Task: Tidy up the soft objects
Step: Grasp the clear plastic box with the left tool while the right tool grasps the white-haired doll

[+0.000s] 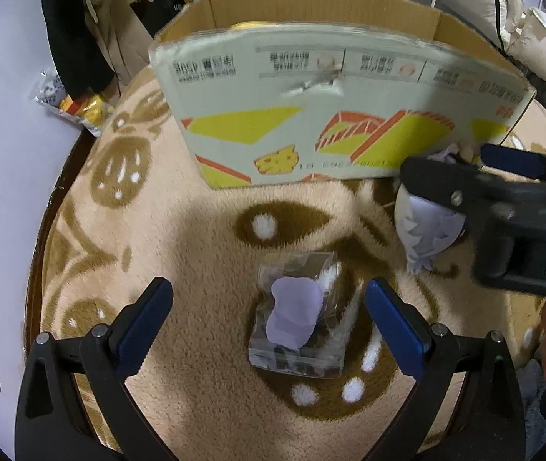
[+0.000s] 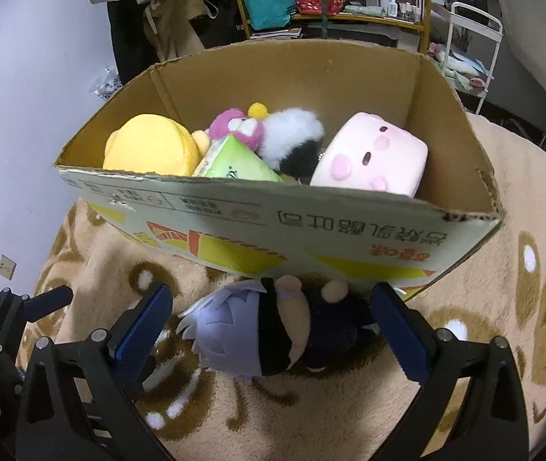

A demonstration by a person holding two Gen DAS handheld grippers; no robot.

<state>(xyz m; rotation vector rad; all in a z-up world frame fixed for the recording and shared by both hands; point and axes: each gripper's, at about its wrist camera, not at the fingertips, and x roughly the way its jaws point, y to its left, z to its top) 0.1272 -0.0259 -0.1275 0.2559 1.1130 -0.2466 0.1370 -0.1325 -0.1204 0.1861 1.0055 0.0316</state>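
1. While the cardboard box (image 2: 349, 230) stands on the beige patterned blanket (image 2: 465, 345), the right gripper (image 2: 273, 330) hangs just in front of its near wall, jaws wide apart around a plush doll (image 2: 234, 330) with pale lilac hair and dark clothes; the blue pads do not touch it.
2. That doll lies on the blanket against the foot of the box's near wall.
3. Inside the box sit a yellow plush (image 2: 150, 146), a pink-purple plush (image 2: 238, 126), a black-and-white plush (image 2: 292, 134), a pink pillow toy (image 2: 369, 153) and a green tissue pack (image 2: 234, 161).
4. Further out in front of the box, the left gripper (image 1: 269, 326) is spread wide around a clear-wrapped packet (image 1: 296, 315) with a lilac shape inside, holding nothing.
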